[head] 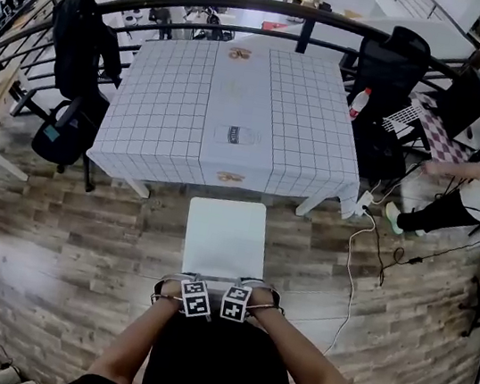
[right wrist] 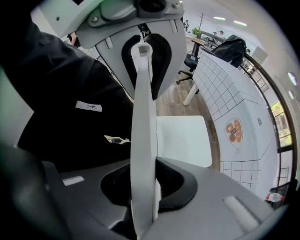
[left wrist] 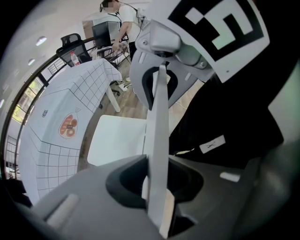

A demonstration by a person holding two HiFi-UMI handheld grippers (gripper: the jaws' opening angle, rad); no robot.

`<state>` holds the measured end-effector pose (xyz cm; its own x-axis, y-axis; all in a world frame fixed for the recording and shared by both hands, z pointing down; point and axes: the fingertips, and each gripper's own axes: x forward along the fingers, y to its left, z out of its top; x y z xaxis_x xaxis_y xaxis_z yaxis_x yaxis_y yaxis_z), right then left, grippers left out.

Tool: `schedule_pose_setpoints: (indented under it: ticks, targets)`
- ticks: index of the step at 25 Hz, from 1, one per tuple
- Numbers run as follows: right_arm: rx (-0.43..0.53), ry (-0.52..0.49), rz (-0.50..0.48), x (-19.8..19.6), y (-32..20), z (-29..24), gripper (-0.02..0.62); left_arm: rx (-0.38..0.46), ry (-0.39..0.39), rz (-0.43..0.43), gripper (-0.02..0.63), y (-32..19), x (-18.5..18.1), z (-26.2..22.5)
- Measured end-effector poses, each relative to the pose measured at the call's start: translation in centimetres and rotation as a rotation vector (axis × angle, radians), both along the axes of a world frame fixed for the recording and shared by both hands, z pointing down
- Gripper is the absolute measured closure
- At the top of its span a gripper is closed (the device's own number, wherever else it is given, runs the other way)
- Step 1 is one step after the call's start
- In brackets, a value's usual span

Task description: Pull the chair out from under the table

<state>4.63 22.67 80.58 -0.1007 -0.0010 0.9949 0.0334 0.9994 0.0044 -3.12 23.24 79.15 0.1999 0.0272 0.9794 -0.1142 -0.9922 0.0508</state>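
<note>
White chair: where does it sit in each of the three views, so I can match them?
Head view: white chair lower centre, just below the checked tablecloth.
Left gripper view: seat left of centre, backrest edge-on up the middle.
Right gripper view: seat right of centre, backrest edge-on up the middle.
Shared landmark: the checked tablecloth.

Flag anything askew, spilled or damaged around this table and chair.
Nothing spilled or broken; the white chair sits square to the table. Only oddity: a loose white cable straggling across the floor right of the chair, a possible snag.
</note>
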Motion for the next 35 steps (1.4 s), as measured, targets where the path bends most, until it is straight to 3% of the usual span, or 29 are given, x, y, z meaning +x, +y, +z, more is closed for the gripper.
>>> schedule_pose_setpoints:
  ticks: [6,17,25,27,28,31,35]
  targets:
    - [0.010,0.017,-0.004,-0.4,-0.2,0.1,0.518,0.002,-0.031,0.041,0.519,-0.1,-0.4,0.2]
    - [-0.011,-0.056,0.157,1.1,-0.1,-2.4,0.483,-0.008,0.043,-0.009,0.506,0.2,-0.8,-1.5]
    - [-0.003,-0.110,0.207,2.0,-1.7,-7.8,0.469,0.006,0.133,-0.074,0.514,-1.8,-1.5,-7.8]
    - [0.026,-0.145,0.234,1.7,-0.5,-8.4,0.464,0.030,0.177,-0.124,0.525,-0.6,-2.1,-8.6]
    - [0.043,-0.172,0.258,1.3,-0.7,-8.6,0.498,0.031,0.205,-0.160,0.525,-0.7,-2.6,-8.7]
    - [0.084,-0.297,0.365,0.2,-3.6,-11.0,0.510,0.017,0.317,-0.297,0.525,-3.0,-3.7,-9.9]
    - [0.166,-0.510,0.534,1.9,-6.4,-18.6,0.517,0.090,0.462,-0.449,0.530,-5.2,-1.8,-16.9]
